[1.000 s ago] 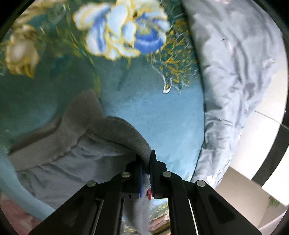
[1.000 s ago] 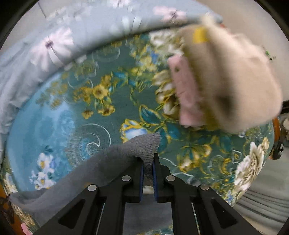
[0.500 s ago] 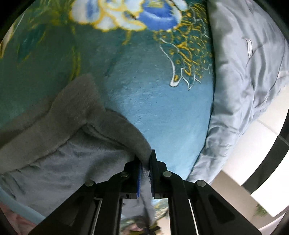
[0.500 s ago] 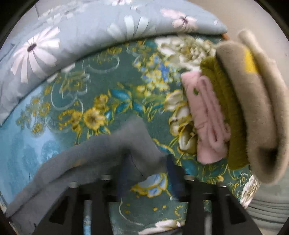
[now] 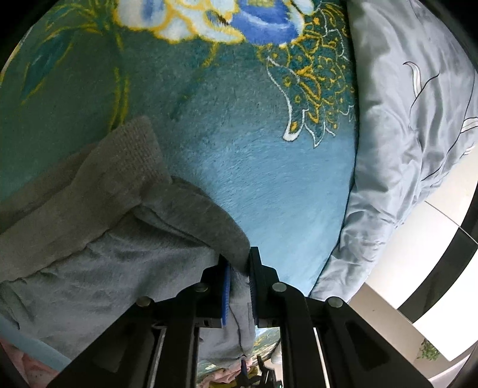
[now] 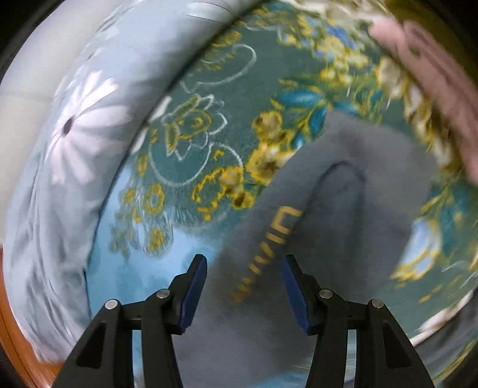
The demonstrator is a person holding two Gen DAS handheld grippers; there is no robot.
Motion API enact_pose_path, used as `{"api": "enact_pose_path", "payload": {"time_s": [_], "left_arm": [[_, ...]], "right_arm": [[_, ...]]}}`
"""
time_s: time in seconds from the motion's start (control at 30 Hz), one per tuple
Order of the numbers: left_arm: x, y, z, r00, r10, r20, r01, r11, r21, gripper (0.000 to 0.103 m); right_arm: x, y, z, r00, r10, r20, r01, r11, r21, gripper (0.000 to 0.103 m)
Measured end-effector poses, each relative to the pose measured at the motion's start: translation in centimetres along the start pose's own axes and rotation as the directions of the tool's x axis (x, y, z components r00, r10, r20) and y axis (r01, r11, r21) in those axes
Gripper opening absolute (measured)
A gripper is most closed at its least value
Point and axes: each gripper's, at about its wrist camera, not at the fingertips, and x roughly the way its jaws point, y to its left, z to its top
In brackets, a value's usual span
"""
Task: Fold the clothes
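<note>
— Grey knit first: what has hold of it?

— On the left wrist view the left gripper (image 5: 238, 262) has its blue-padded fingers (image 5: 225, 291) pinched together on a folded edge of the grey garment (image 5: 119, 238). The cloth passes between the pads and hangs down below them.

— And the other one?

— The right gripper (image 6: 244, 268) stands wide apart, nothing between its pads (image 6: 195, 286). The grey garment (image 6: 343, 215) lies under and ahead of it, flat on the blanket, with yellow lettering (image 6: 277, 232) running along it. That view is smeared with motion blur, so the letters cannot be read.

— Where does the garment sit on the left side?

— It fills the lower left of that view, bunched in layers, with a ribbed band (image 5: 128, 161) lying on top toward the upper left. Its lighter underside shows near the fingers.

— What is under it all?

— A plush teal and blue blanket (image 5: 254, 185) with gold-outlined flowers; a big blue and white bloom (image 5: 227, 18) sits at the far top. The right view shows the same blanket (image 6: 185, 143).

— Beyond that?

— A pale blue quilt (image 5: 403, 134), wrinkled, borders the blanket on the right of the left view. In the right view the quilt (image 6: 74, 134) curves along the left, printed with white daisies. At the far upper right of that view there is a pink folded item (image 6: 433, 74), badly blurred, resting on the blanket, well apart from the grey garment
</note>
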Motion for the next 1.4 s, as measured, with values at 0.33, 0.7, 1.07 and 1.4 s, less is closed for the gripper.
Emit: {"api": "enact_pose_path", "payload": {"time_s": [0.33, 0.7, 1.07, 1.4], "left_arm": [[-2.3, 0.9, -0.3, 1.000, 0.000, 0.023, 0.000, 1.000, 0.012, 0.009], [-2.5, 0.5, -0.3, 0.999, -0.024, 0.037, 0.024, 1.000, -0.002, 0.040], [0.5, -3.8, -1.5, 0.971, 0.227, 0.079, -0.236, 0.965, 0.115, 0.005], [-11.2, -0.6, -8.6, 0.999, -0.035, 0.036, 0.021, 0.941, 0.337, 0.005]], "right_arm": [[3.1, 2.5, 0.1, 0.967, -0.251, -0.036, 0.251, 0.968, 0.010, 0.022], [-3.1, -3.0, -4.8, 0.996, -0.077, -0.043, 0.075, 0.996, -0.043, 0.005], [-8.4, -6.4, -8.8, 0.998, 0.031, -0.060, -0.033, 0.999, -0.035, 0.005], [-17.2, -11.8, -12.9, 0.987, 0.153, 0.038, -0.150, 0.986, -0.072, 0.004]]}}
